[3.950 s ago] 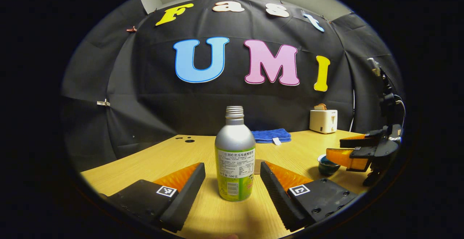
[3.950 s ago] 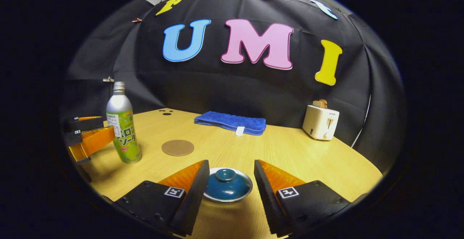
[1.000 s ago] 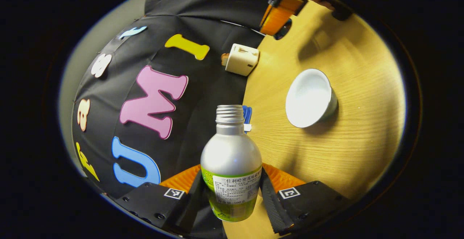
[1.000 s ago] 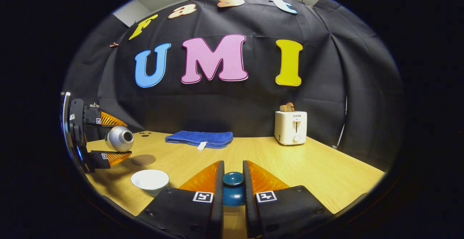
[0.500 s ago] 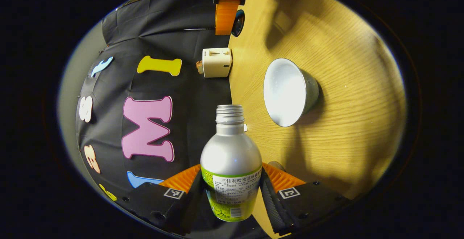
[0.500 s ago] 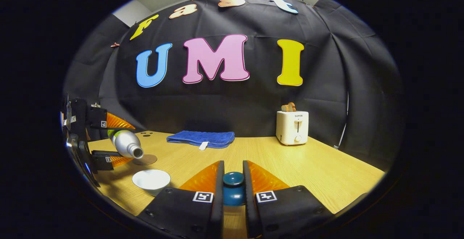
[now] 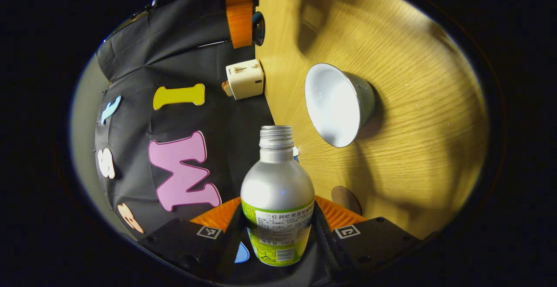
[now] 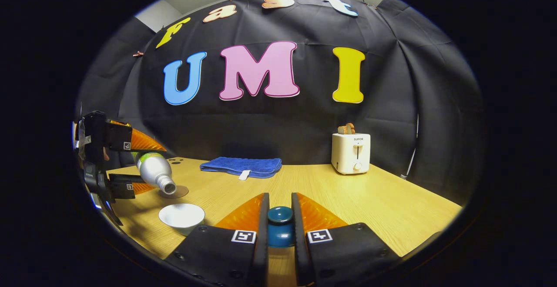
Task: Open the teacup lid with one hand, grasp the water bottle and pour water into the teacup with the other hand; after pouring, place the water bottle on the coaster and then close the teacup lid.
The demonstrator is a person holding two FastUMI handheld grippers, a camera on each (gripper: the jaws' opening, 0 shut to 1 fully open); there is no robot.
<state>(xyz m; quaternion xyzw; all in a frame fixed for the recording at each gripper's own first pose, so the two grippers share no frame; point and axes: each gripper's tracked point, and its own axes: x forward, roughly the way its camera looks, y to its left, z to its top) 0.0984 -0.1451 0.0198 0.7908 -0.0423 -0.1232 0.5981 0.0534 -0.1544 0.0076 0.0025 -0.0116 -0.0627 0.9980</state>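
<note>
The left gripper pinched the water bottle between both fingers, held above the table so it could pour into the uncovered teacup. Its long axis tilted, mouth pointing down and rightward toward the cup. Farther right, the right gripper clamped the teacup lid by its knob, apparently keeping it clear of the pour.

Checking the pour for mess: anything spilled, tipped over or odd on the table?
Nothing stands out. The bottle is tilted in the left gripper, mouth down toward the open cup, as pouring needs. No puddle shows on the table. The right gripper holds the lid.
</note>
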